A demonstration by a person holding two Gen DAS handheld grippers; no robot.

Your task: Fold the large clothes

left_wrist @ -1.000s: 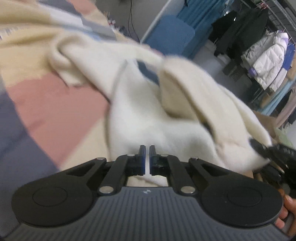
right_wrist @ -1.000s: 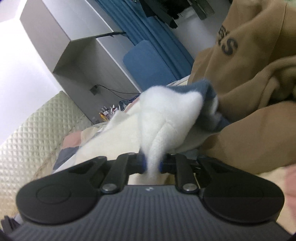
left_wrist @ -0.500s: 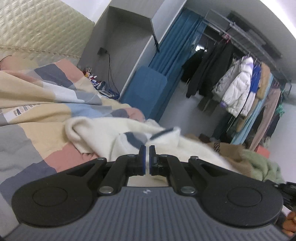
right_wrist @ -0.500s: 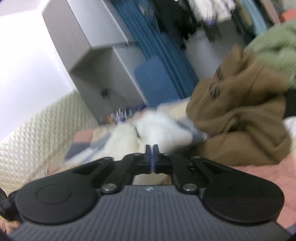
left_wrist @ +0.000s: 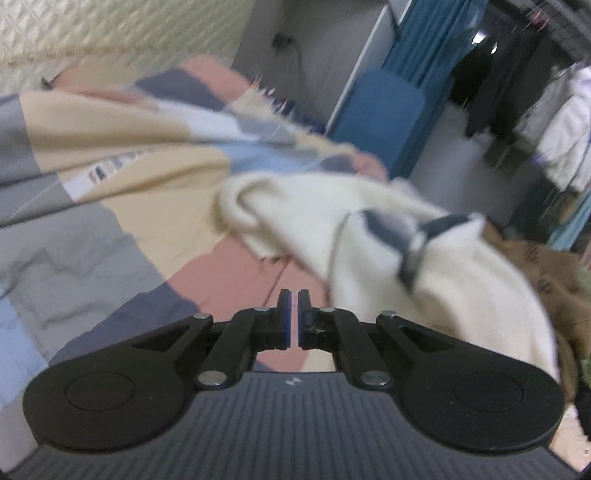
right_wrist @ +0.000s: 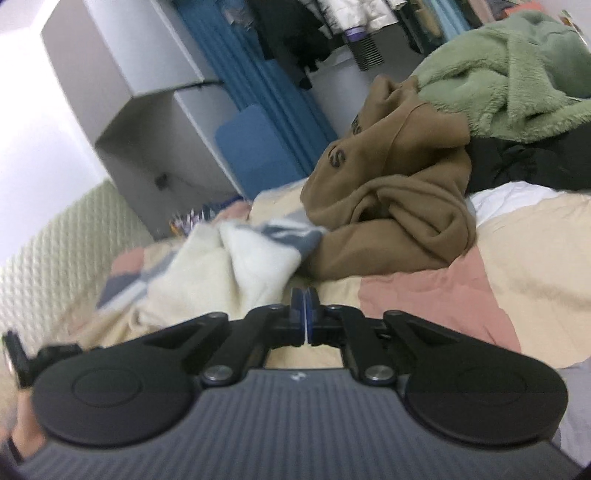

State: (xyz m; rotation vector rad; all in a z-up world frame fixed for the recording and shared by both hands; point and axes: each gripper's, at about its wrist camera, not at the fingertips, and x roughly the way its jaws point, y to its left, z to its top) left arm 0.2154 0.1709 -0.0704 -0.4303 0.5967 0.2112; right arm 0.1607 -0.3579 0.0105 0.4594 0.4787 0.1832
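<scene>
A cream fleece garment with grey-blue trim (left_wrist: 436,251) lies crumpled on the patchwork bedspread (left_wrist: 110,206), right of centre in the left wrist view. My left gripper (left_wrist: 294,295) is shut with nothing in it, just short of the garment's left edge. In the right wrist view the same cream garment (right_wrist: 229,266) lies ahead and to the left. My right gripper (right_wrist: 305,295) is shut and empty, close to the garment's near edge, over the bedspread (right_wrist: 424,295).
A brown hoodie (right_wrist: 391,206) is heaped right of the cream garment, with a green fleece (right_wrist: 509,74) and a dark garment (right_wrist: 535,155) behind it. Beyond the bed stand a quilted headboard (left_wrist: 110,33), a blue chair (left_wrist: 380,110), a grey cabinet (right_wrist: 147,103) and a clothes rack (left_wrist: 554,122).
My right gripper let go of the cream garment, shut empty and drew back from it. My left gripper, shut throughout, rose and pulled back off the garment to its left edge.
</scene>
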